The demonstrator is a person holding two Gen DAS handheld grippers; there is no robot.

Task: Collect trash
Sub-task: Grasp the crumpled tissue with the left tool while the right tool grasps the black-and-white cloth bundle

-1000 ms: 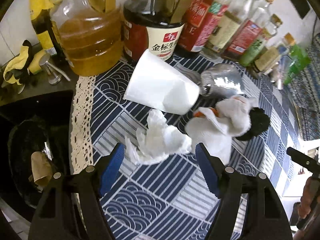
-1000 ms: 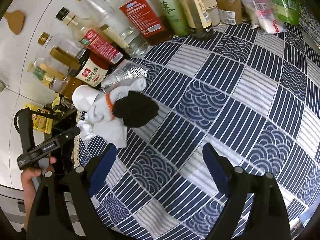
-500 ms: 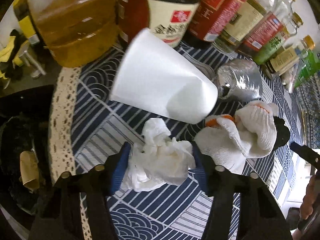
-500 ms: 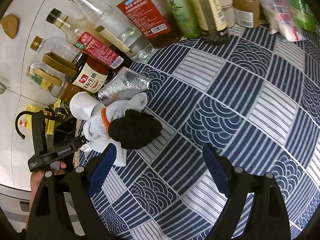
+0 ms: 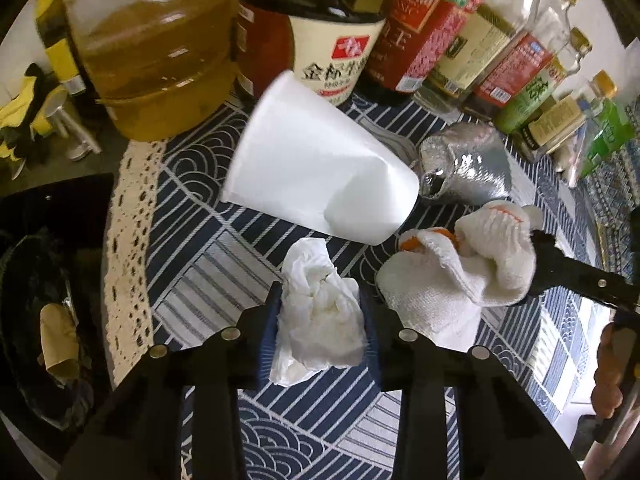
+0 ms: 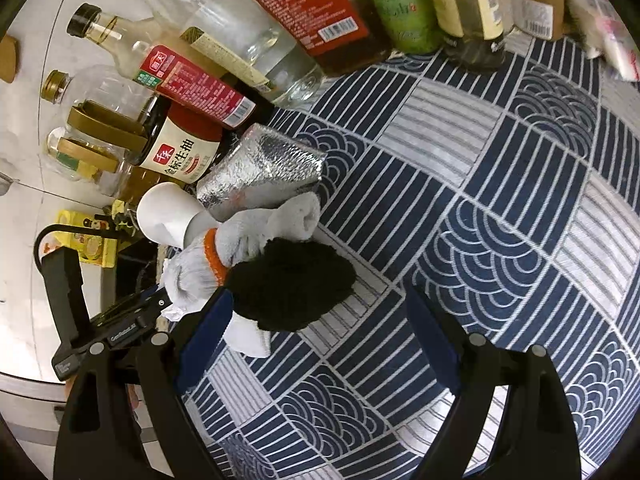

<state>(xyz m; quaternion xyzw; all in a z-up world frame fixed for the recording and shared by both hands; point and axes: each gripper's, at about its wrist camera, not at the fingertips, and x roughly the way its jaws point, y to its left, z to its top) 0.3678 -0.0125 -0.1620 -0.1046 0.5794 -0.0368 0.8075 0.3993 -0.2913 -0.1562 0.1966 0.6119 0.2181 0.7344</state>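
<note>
In the left wrist view my left gripper (image 5: 320, 308) is shut on a crumpled white tissue (image 5: 316, 308) on the blue patterned cloth. Just beyond lie a tipped white foam cup (image 5: 316, 184), a silver foil pouch (image 5: 468, 164) and a white knit glove with an orange cuff (image 5: 456, 276). In the right wrist view my right gripper (image 6: 320, 320) is open, its left finger beside a black fuzzy wad (image 6: 292, 284) that lies against the glove (image 6: 256, 232). The foil pouch (image 6: 260, 176) and cup (image 6: 168, 212) lie behind them.
A row of sauce and oil bottles (image 5: 420, 24) stands along the back of the table (image 6: 500, 184). A black bin with a cardboard roll (image 5: 58, 336) sits left of the table's lace edge (image 5: 124, 240). The left gripper's body (image 6: 100, 328) shows at left.
My left gripper moved forward and closed on the tissue. My right gripper moved closer to the black wad and glove, still open.
</note>
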